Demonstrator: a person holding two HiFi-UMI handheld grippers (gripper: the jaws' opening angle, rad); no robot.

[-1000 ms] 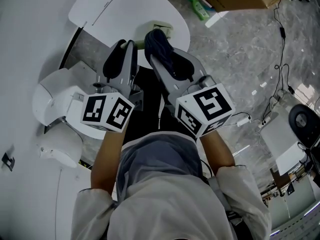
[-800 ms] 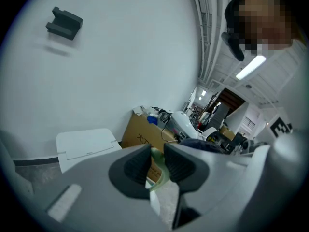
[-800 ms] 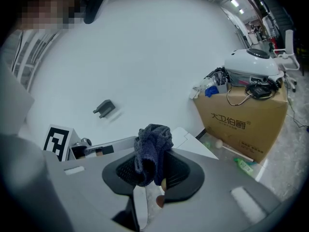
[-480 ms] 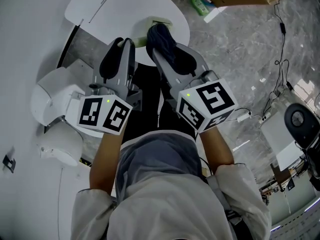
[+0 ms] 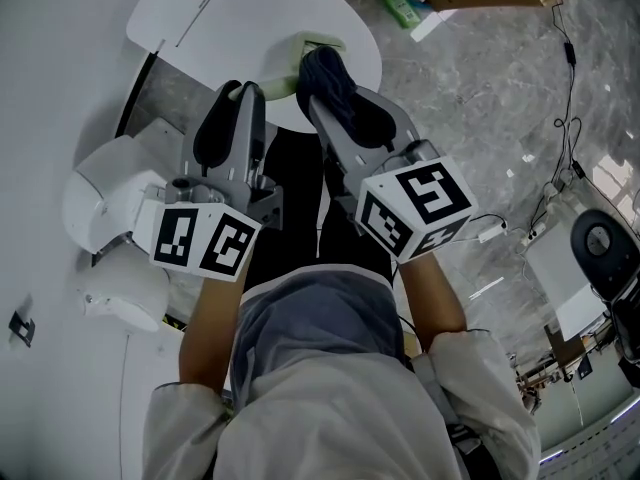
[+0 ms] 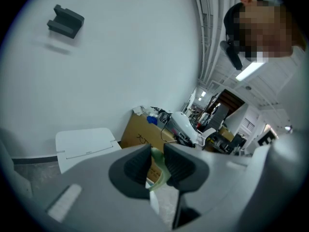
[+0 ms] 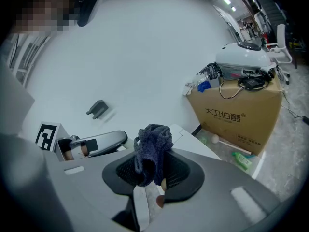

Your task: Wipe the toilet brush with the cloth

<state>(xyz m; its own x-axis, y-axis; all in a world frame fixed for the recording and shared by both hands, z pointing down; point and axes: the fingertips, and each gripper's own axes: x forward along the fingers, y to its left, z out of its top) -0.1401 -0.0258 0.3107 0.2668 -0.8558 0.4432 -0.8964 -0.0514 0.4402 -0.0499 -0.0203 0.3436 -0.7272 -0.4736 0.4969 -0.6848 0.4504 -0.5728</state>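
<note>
Two holds: left gripper clamps toilet brush, right gripper cloth.

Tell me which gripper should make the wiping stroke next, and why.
Right. The right gripper is shut on the dark cloth, while the left gripper is clamped on a pale green part, apparently the toilet brush. Left should likely hold steady while right rubs the cloth along it.

A white oval lid lies against a white wall that bears a small dark bracket. Nearby, a cardboard box stands on grey marbled floor, a white machine on top and a green bottle beside it.
</note>
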